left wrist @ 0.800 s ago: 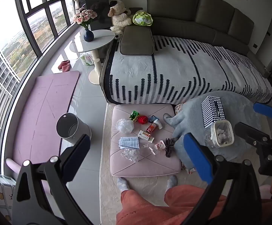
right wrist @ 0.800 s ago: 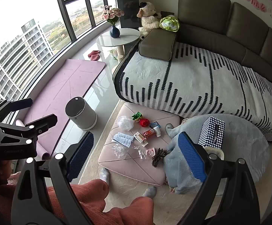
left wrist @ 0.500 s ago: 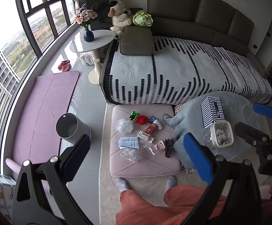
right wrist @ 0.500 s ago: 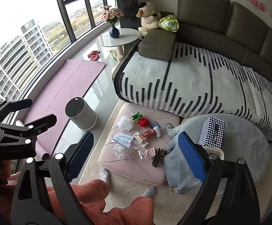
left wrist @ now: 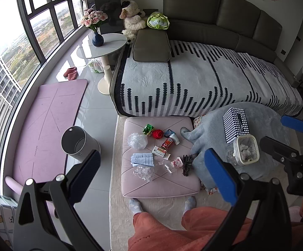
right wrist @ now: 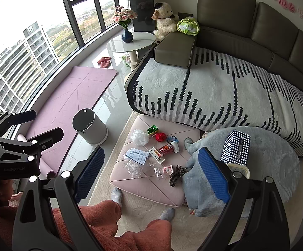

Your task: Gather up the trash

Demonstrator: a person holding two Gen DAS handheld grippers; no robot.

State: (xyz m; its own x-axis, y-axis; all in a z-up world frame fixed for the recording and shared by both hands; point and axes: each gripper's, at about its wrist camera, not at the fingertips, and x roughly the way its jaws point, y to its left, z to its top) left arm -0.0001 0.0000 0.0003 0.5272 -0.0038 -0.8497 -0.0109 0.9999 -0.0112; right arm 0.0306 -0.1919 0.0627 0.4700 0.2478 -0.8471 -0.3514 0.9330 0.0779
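we see the trash scattered over a quilted pink ottoman (left wrist: 172,185) that sits on a pale rug in front of the striped sofa cover. a red medicine bottle (left wrist: 167,142) lies on its side, its long axis slanting from the near left up toward the sofa, cap end touching a white tube (left wrist: 174,138). just beside it a small white carton (left wrist: 159,151) lies flat, long axis running left to right. a folded printed leaflet (left wrist: 142,159) lies flat, its long side left to right. crinkled clear plastic sits in two clumps, one (left wrist: 137,140) above the leaflet, one (left wrist: 144,171) below. a crumpled red wrapper (left wrist: 157,134) and a green foil wrapper (left wrist: 148,129) lie toward the sofa side. a round grey bin (left wrist: 76,143) stands upright on the tiled floor, left of the ottoman.

our left gripper (left wrist: 149,171) hangs high above, jaws spread wide, nothing between the blue pads. our right gripper (right wrist: 151,173) is likewise wide apart and empty.
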